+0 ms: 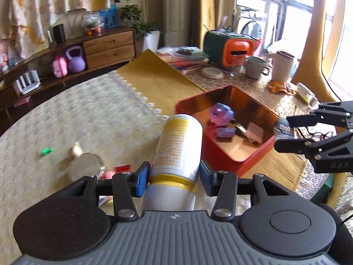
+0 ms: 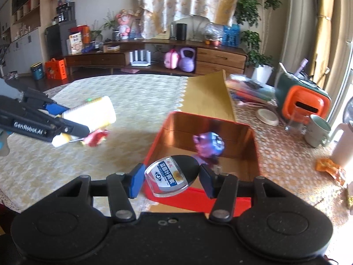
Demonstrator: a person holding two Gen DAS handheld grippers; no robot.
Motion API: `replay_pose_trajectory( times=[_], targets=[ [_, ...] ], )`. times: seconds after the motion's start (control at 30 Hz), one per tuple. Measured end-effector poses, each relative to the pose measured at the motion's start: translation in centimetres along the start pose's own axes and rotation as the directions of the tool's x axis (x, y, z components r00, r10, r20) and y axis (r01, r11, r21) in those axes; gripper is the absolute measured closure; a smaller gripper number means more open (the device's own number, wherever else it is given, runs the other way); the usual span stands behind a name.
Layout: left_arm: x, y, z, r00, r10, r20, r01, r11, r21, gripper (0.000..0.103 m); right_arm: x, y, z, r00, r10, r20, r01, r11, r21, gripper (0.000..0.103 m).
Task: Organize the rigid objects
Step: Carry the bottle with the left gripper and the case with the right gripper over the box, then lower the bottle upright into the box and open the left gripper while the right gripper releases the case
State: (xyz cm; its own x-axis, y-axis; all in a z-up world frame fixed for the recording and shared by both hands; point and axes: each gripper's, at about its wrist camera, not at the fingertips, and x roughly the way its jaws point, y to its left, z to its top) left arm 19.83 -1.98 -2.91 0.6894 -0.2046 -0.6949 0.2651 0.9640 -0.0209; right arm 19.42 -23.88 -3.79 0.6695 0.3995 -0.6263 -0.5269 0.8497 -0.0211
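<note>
The tall white cylindrical can with yellow-orange print and a gold band (image 1: 178, 145) sits clamped between the blue pads of the left hand-held gripper (image 1: 174, 176), jaws closed partway onto its lower body just above the band, the can pointing forward and held in the air over the bench (image 1: 88, 114) just short of the red metal tin with a coppery inside (image 1: 220, 154). It looks stiff and light, with a smooth rounded wall that could slip or roll in a loose pinch — a grip low on the body near the band seems sound. The right hand-held gripper (image 2: 171, 176) pinches a small clear-and-black rounded case with a blue label (image 2: 172, 174) across its width, held just above the tin's near rim; hard, glossy plastic, probably light, and likely to twist if held only by an edge. Inside the tin lie a purple toy figure (image 1: 220, 114) and some small flat pieces, leaving bare floor towards the near corner. On the cream patterned cloth to the left are a round mirror-like disc (image 1: 86, 163), a small green piece (image 1: 46, 151) and red scraps, well apart from the tin. Beyond it stand a grey mug (image 1: 256, 66), a white jug (image 1: 283, 66) and an orange-and-green box (image 1: 229, 50) — none blocks the way, though the two grippers converge on one opening.
</note>
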Motion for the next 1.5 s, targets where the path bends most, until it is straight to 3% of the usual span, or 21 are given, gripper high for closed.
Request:
replay_pose_trajectory(
  times=[0.37,0.6,0.8,0.97,1.5],
  targets=[
    [4.1,-5.6,2.3,0.999,-0.039,-0.035,0.042,0.996,0.076,0.056,0.8,-4.4,-0.9,0.999,-0.034,-0.005,0.034,0.997,0.062,0.050],
    [7.6,-7.5,4.6,0.996,-0.046,-0.076,0.051,0.997,0.062,0.056,2.0,-5.6,-0.9,0.999,-0.036,-0.013,0.037,0.998,0.058,0.050],
    [10.7,-8.3,5.9,0.993,-0.032,-0.113,0.038,0.998,0.053,0.056,3.6,-6.4,-0.7,0.999,-0.030,-0.031,0.032,0.998,0.059,0.050],
    [12.1,-8.3,6.6,0.991,-0.035,-0.126,0.040,0.998,0.039,0.066,5.1,-6.7,-0.6,0.998,-0.029,-0.058,0.032,0.999,0.044,0.050],
    [14.1,-8.2,6.3,0.987,-0.047,-0.155,0.049,0.999,0.007,0.067,8.4,-6.9,-1.2,0.988,-0.027,-0.151,0.031,0.999,0.030,0.049]
  ],
)
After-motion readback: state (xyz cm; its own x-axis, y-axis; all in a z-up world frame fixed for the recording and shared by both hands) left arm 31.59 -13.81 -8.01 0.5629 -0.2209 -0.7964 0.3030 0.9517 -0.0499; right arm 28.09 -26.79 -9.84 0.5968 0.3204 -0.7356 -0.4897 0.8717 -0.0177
